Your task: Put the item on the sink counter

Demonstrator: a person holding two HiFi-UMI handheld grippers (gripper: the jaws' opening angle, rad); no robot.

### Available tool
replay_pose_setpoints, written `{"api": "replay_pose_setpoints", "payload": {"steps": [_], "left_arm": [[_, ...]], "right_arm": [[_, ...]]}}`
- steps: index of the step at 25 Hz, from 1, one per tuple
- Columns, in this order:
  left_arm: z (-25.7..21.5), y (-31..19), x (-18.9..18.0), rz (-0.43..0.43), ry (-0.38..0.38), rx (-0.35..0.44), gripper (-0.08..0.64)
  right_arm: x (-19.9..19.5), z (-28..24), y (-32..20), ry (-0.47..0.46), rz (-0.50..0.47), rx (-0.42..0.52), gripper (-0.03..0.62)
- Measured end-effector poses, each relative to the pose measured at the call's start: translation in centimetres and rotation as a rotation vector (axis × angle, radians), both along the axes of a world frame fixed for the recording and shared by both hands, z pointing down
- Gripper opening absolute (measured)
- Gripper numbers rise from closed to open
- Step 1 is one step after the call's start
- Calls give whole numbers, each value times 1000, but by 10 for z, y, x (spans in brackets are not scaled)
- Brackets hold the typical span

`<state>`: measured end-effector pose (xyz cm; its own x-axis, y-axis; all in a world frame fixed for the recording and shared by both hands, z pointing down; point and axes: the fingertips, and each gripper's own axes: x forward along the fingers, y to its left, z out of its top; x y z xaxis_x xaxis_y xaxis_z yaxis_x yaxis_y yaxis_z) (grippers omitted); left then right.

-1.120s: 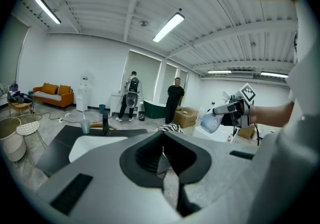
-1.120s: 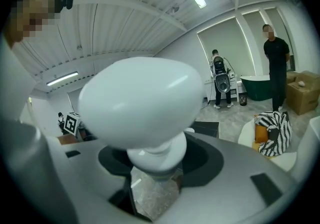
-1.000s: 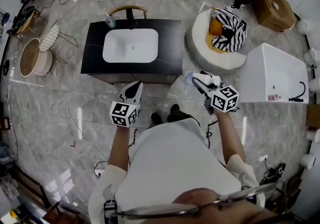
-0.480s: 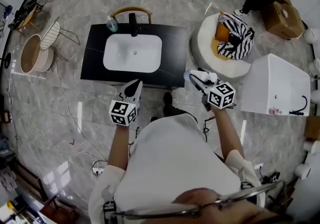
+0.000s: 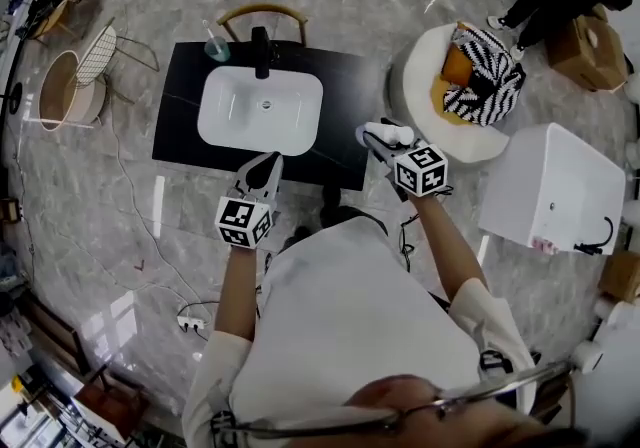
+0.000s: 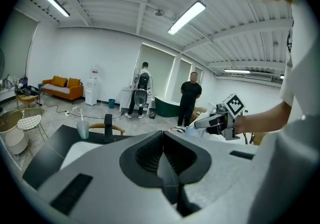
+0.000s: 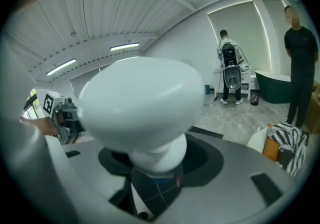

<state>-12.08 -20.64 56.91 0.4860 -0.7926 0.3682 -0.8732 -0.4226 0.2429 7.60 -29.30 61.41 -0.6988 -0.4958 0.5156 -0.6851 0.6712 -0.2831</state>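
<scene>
The item is a white, mushroom-shaped object with a wide smooth cap on a narrower neck. My right gripper is shut on its neck. In the head view the item and right gripper hang at the front right corner of the black sink counter. The counter holds a white basin, a black faucet and a cup. My left gripper is at the counter's front edge below the basin; its jaws are shut with nothing between them.
A white round pouf with a zebra-striped cushion stands right of the counter, and a white tub further right. A wooden chair stands behind the faucet. A round basket table and cables lie left. Two people stand beyond.
The person has stepped toward the sink counter. Both grippers moved forward to its front edge, the right one still holding the white item.
</scene>
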Motion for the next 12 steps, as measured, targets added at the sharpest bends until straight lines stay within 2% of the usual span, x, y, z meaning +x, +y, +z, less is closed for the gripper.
{"api": "replay_pose_setpoints", "payload": {"steps": [12], "left_arm": [[37,-44,8,-67,-1,-76,5]], "right_arm": [[-24,127,-82,164,-71,-65,242]]}}
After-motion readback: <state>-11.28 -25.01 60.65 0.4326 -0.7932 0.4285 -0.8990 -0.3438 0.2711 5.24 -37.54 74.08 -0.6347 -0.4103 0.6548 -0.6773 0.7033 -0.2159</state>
